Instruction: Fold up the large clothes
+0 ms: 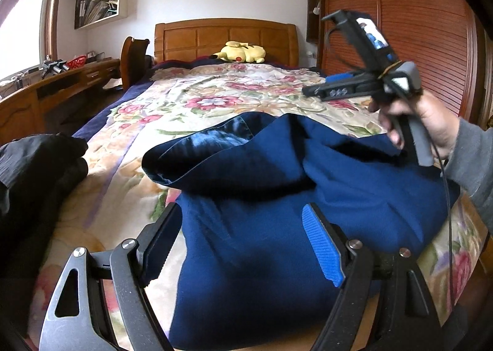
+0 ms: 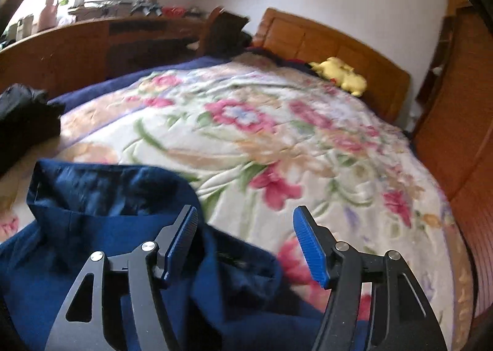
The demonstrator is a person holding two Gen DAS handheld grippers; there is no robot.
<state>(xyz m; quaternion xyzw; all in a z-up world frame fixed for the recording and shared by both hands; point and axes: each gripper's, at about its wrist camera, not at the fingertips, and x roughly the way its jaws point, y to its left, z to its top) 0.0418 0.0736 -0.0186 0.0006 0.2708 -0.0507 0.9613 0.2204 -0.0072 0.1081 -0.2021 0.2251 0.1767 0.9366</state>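
- On the bed, at its near end, lies the blue garment, a bulky heap on the floral blanket.
- Its near part looks doubled over into a thick block, while the far edge rises in loose rolls with a hem turned up.
- From the right wrist view, a flap with a stitched edge stands up at the left, so the shape is not yet flat or squared.
- Left gripper: jaws wide, low over the near part of the garment; the cloth lies under and between them, but the pads do not press on it.
- Right gripper: jaws apart with nothing gripped, hanging just above the garment's right edge, with blanket showing between the pads.
- Seen from the left wrist view, the right gripper is held up by a hand in a grey sleeve, clear of the cloth.
- Progress, as I judge it: at least one fold seems made, so the job is partly along; neither gripper holds anything now.
- Left to do, likely: flatten the raised far edge, bring the flap in, and fold again to a compact stack.
- A dark garment sits bunched at the left of the bed; whether it is folded I cannot tell.
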